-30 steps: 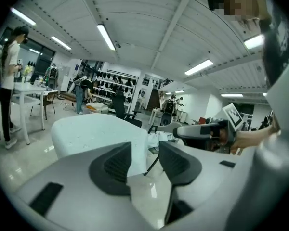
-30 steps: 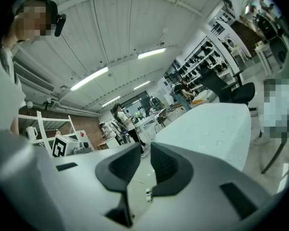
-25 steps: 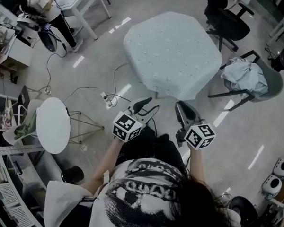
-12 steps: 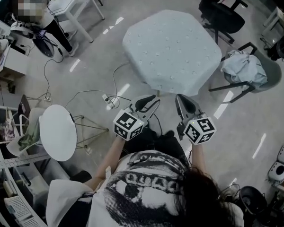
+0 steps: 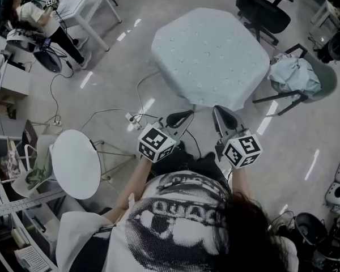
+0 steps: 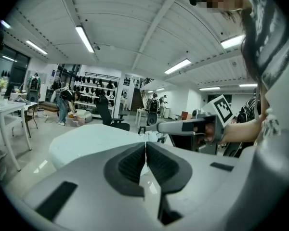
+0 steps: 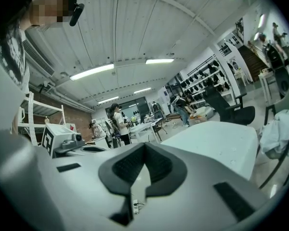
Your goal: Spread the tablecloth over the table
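Observation:
A pale blue tablecloth (image 5: 209, 58) covers the octagonal table and hangs over its edges; it also shows in the left gripper view (image 6: 91, 141) and the right gripper view (image 7: 216, 141). Both grippers are held in the air short of the table's near edge, pointing towards it. My left gripper (image 5: 184, 117) (image 6: 146, 143) is shut with nothing between its pads. My right gripper (image 5: 220, 113) (image 7: 144, 147) has its tips still together as its jaws begin opening, and nothing is between them. Neither gripper touches the cloth.
A chair with a bundle of pale cloth (image 5: 294, 75) stands right of the table, a black office chair (image 5: 266, 16) behind it. A small round white table (image 5: 76, 162) is at my left. Cables and a power strip (image 5: 133, 118) lie on the floor. A person (image 5: 34, 13) works far left.
Both grippers have closed their jaws from open and moved a little forward and up towards the table. The tablecloth has not moved.

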`<state>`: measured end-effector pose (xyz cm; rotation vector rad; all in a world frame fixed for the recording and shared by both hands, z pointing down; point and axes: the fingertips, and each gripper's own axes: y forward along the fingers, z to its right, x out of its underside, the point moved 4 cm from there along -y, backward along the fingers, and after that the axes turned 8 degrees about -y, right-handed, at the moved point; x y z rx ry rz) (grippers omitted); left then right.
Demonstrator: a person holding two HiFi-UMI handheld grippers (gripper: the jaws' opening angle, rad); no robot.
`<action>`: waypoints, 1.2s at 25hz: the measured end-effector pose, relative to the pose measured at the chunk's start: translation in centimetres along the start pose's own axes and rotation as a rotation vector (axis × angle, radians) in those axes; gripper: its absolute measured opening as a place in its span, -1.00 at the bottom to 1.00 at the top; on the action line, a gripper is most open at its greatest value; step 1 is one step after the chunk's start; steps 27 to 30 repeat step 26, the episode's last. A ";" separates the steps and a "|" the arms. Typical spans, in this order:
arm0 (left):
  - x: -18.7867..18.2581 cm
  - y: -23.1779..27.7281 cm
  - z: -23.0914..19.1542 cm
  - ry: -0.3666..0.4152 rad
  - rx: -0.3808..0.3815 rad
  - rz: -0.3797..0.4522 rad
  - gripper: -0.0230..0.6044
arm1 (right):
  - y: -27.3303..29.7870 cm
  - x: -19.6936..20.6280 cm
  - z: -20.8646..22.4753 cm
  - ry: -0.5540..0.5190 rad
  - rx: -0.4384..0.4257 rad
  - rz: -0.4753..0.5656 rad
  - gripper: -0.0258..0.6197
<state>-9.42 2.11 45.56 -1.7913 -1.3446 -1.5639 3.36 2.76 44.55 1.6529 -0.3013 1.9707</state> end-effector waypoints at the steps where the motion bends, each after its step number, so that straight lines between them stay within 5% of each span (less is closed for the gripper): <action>1: 0.0 -0.2 -0.2 0.006 0.009 -0.004 -0.88 | 0.2 0.0 -0.3 0.001 0.003 0.001 -0.93; 30: -1.4 -0.8 -0.7 0.046 0.085 0.020 -0.89 | 1.3 0.6 -1.6 -0.026 0.028 -0.027 -0.93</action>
